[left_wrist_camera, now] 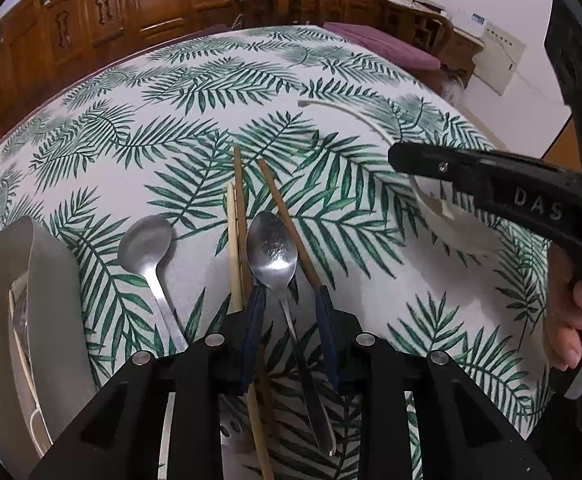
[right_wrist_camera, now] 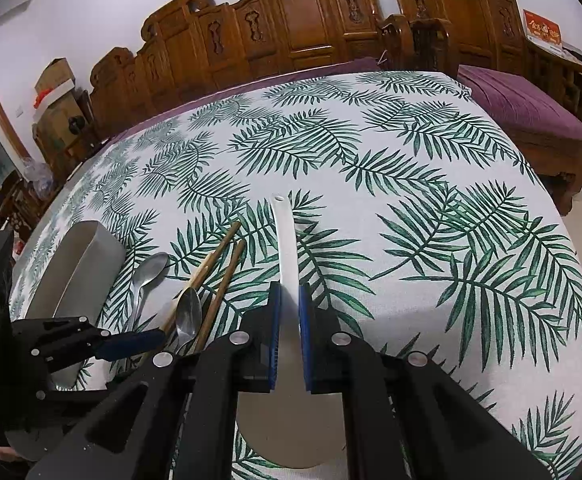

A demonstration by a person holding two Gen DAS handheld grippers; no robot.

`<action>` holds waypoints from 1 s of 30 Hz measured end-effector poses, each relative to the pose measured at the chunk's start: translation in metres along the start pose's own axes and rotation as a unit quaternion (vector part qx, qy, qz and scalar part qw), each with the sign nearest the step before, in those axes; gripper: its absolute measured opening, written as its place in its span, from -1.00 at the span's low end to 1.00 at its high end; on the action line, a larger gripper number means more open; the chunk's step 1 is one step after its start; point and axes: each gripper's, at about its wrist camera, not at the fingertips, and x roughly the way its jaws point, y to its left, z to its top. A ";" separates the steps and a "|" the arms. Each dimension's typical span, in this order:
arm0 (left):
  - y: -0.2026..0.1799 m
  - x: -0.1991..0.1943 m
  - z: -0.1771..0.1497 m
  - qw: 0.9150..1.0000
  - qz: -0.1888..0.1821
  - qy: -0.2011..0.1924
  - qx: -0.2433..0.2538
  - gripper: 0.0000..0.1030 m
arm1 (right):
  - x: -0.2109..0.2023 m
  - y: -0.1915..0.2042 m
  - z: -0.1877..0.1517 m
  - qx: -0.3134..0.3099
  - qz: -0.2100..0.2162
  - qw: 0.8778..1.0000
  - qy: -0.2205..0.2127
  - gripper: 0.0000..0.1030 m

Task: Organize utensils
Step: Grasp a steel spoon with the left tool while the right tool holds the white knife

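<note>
Far left on the surface (left_wrist_camera: pixel 331 92) sits my grey tray (left_wrist_camera: pixel 51 280), already holding a few pieces (cutlery and a pale stick, as far as I can make out). Just right of it lies a spoon (left_wrist_camera: pixel 145 246), bowl up. Next come the chopsticks (left_wrist_camera: pixel 239 208), and lying among them a second spoon (left_wrist_camera: pixel 271 250).

My left claw (left_wrist_camera: pixel 291 300) is narrowly open around that second spoon's handle, one pad on either side, with a chopstick touching or nearly touching each pad. I judge this the pick-up step for that spoon. The next move calls for closing on the handle alone without pinching a chopstick, then lifting and carrying it left to the tray.

Further right, my right claw (right_wrist_camera: pixel 289 300) is closed on the handle of a white ladle (right_wrist_camera: pixel 285 240), whose handle points away from me and whose bowl hangs under the claw.

The left view shows the tray's contents and the ladle's bowl from the side, with part of the hand (left_wrist_camera: pixel 579 320) on the right claw. The right view alone shows the ladle's handle pinched between the pads and the hole at its far end.
</note>
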 end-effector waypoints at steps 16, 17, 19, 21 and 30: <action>0.002 0.018 0.027 1.000 0.026 0.003 -0.001 -0.35 | 0.001 -0.001 -0.001 0.002 0.002 1.000 0.001 -0.79; 0.002 0.019 0.028 1.000 0.027 0.003 0.000 -0.35 | 0.001 -0.001 -0.001 0.002 0.002 1.000 0.001 -0.79; 0.001 0.021 0.031 1.000 0.028 0.002 0.000 -0.35 | 0.000 -0.001 -0.001 0.002 0.003 1.000 0.000 -0.79; 0.001 0.022 0.033 1.000 0.029 0.001 0.001 -0.35 | 0.000 -0.001 -0.001 0.002 0.003 1.000 0.001 -0.79; 0.003 0.002 0.025 1.000 0.019 -0.018 0.002 -0.49 | -0.001 0.002 -0.001 0.002 0.003 1.000 -0.003 -0.79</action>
